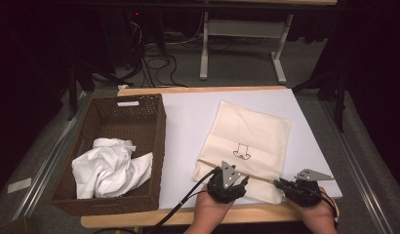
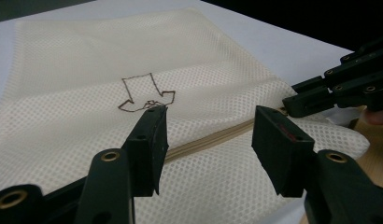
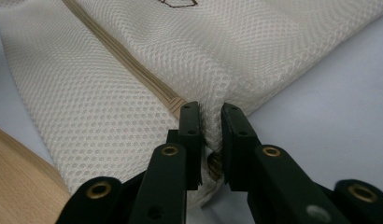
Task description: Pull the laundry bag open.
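A cream mesh bag (image 1: 247,146) lies flat on the white surface (image 1: 188,126) in the lower centre-right of the high view, its long axis running from the upper right toward the lower left of the frame, slightly tilted off the surface's edges. A tan zipper (image 2: 213,136) crosses the bag near its lower end, running roughly left to right across the short dimension. A brown outline drawing (image 1: 242,152) sits mid-bag, just above the zipper. The left gripper (image 2: 208,140) hovers at the bag's lower left portion, jaws spread wide apart with the zipper line visible between them; contact with the mesh cannot be confirmed. The right gripper (image 3: 211,140) is at the bag's lower right corner, jaws pressed nearly together and pinching a fold of mesh at the zipper's end, where a small brass-coloured part shows between them. Both hands enter from the bottom edge of the high view. A brown wicker basket (image 1: 154,146) stands at the left of the surface, just beside the white sheet, holding a crumpled white cloth (image 1: 110,168), well apart from the bag.
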Tool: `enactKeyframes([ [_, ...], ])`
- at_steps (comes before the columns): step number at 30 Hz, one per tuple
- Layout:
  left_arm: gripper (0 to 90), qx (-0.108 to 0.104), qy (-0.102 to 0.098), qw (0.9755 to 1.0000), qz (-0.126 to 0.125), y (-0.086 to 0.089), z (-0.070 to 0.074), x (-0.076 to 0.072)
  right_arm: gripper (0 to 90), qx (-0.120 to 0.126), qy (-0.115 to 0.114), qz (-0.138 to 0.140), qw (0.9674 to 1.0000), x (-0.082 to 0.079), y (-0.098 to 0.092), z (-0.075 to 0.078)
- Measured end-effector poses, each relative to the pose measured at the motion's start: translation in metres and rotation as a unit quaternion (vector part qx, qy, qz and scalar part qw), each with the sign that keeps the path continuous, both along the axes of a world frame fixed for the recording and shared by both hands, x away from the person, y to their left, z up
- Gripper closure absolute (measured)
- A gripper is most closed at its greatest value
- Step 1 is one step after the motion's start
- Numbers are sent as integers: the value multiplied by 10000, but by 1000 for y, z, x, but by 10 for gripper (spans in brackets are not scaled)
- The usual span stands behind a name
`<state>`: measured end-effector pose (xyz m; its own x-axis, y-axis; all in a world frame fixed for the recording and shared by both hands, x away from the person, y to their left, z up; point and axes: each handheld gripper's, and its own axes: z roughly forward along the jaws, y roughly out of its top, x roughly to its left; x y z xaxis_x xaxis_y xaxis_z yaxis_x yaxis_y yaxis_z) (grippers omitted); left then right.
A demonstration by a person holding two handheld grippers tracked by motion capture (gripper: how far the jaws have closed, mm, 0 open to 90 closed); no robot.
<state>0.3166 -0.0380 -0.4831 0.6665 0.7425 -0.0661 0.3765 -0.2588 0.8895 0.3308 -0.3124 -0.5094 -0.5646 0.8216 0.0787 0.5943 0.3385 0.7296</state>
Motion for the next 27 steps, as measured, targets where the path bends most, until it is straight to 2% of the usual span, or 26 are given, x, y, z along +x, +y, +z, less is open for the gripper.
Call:
enactKeyframes([
  [7, 479, 35, 84, 9999, -125, -12, -7, 2, 840, 206, -211, 19, 9996, -2, -3, 8],
  [11, 489, -27, 95, 9998, -191, -18, -10, 2, 842, 340, -415, 30, 9986, -4, -5, 14],
  [16, 485, -190, 16, 9994, -296, -26, -10, 2, 848, 537, -648, 62, 9964, -5, -6, 22],
  [19, 485, -296, -68, 9989, -346, -32, -9, 2, 849, 619, -720, 44, 9955, -7, -5, 25],
  [23, 483, -326, -144, 9987, -371, -41, -11, 3, 850, 702, -769, 35, 9946, -7, -5, 27],
  [27, 488, -338, -117, 9986, -382, -50, -13, 5, 850, 742, -812, 32, 9939, -8, -5, 28],
])
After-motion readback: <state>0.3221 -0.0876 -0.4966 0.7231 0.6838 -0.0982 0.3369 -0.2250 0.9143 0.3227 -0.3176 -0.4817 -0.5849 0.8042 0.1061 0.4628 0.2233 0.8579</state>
